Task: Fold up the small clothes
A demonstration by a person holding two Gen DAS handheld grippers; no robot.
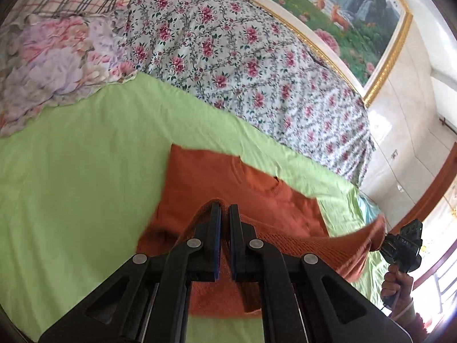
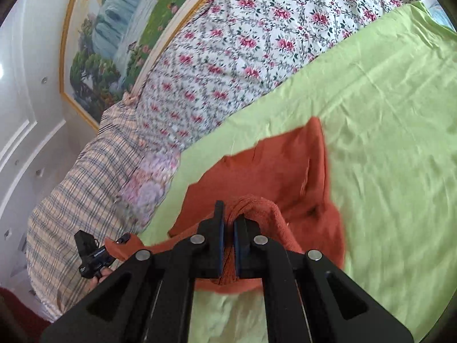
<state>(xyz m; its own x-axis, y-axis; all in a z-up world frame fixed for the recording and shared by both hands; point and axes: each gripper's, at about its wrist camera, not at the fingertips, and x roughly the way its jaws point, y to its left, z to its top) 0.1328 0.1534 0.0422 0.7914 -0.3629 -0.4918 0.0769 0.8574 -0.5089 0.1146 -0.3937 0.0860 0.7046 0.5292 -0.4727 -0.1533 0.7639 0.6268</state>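
Observation:
An orange knitted sweater [image 1: 228,183] lies partly on a light green sheet [image 1: 80,154], its near edge lifted. My left gripper [image 1: 225,210] is shut on the ribbed hem at one corner. My right gripper [image 2: 230,214] is shut on the other corner of the sweater [image 2: 280,177]. The hem stretches between the two grippers above the sheet [image 2: 394,131]. The right gripper also shows in the left wrist view [image 1: 382,245], and the left gripper in the right wrist view [image 2: 122,239], each with orange cloth at its tips.
A flowered quilt [image 1: 234,57] is heaped behind the sweater, with a pastel floral cloth [image 1: 54,65] and a plaid blanket [image 2: 74,200] beside it. A framed landscape painting [image 1: 354,8] hangs on the wall behind the bed.

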